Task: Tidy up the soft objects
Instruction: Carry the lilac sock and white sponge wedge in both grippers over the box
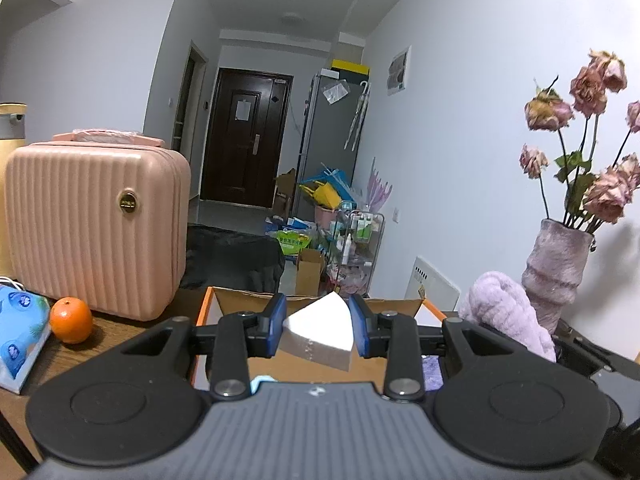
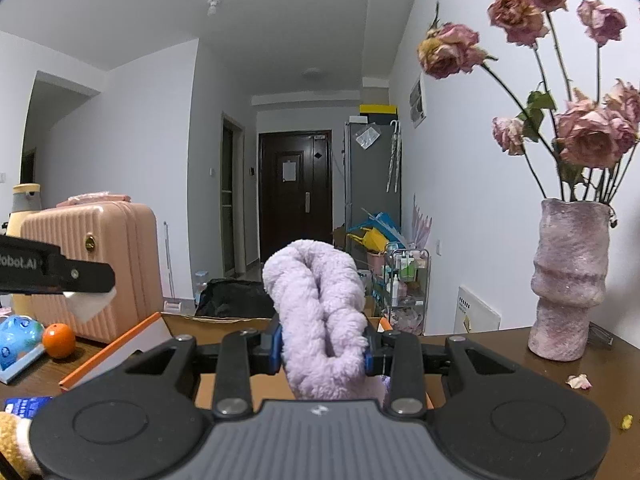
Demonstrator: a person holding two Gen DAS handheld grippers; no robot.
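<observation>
On the brown bench, going left to right: a blue tissue pack lies at the 9 o'clock edge of the left wrist view, an orange touching or just beside it, and a pink ribbed case stands behind them. At centre sits an open cardboard box with an orange rim, and a purple vase of dried roses stands at 3 o'clock.

As a judgement, the task is midway: both soft things are lifted and neither is put away. What the box already holds is mostly hidden behind the grippers, though a scrap of purple shows low inside it.

The left gripper is clamped on a white foam wedge, held just above the box's near side. The wedge's narrow end points up and away toward 12 o'clock; its long axis runs from that tip down to the thick cut face at 5 o'clock.

The right gripper is closed tight on a lilac fluffy cloth, also over the box. The cloth is folded into a loop: the bend stands up at 12 o'clock and both ends hang toward 6, so its long axis is close to upright.

What is left, I judge, is lowering each piece into the box and letting go.
</observation>
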